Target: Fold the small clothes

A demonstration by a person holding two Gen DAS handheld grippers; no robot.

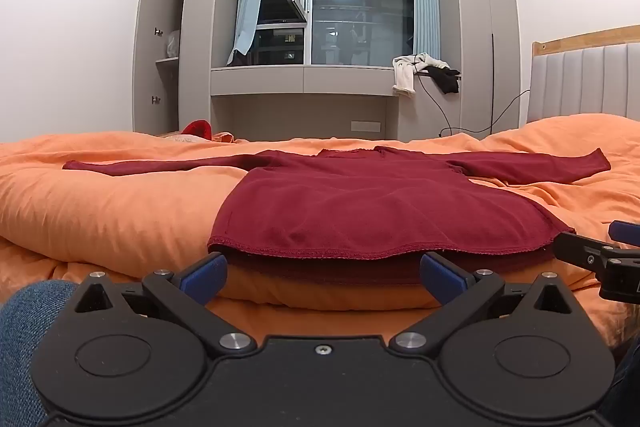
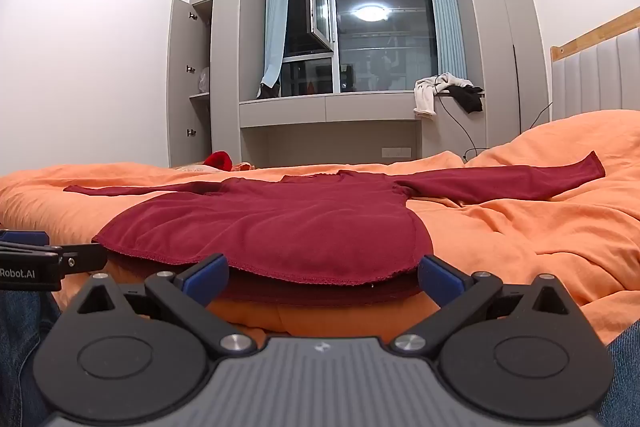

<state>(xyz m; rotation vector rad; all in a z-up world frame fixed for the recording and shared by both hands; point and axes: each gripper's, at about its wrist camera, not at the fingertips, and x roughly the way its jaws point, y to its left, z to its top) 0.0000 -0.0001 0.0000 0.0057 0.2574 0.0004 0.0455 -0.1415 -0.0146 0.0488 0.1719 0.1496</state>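
Observation:
A dark red long-sleeved top (image 1: 360, 203) lies flat on the orange duvet (image 1: 100, 211), sleeves spread left and right, hem toward me. It also shows in the right wrist view (image 2: 288, 223). My left gripper (image 1: 324, 277) is open and empty, just short of the hem's left half. My right gripper (image 2: 324, 277) is open and empty, just short of the hem's right half. The right gripper shows at the right edge of the left view (image 1: 600, 251); the left gripper shows at the left edge of the right view (image 2: 44, 259).
A padded headboard (image 1: 588, 83) stands at the right. A small red item (image 1: 198, 129) lies at the bed's far side. Grey wardrobes with an open door (image 1: 154, 43) and a window ledge with loose clothes (image 1: 424, 71) stand behind. My jeans-clad knee (image 1: 24, 327) is at lower left.

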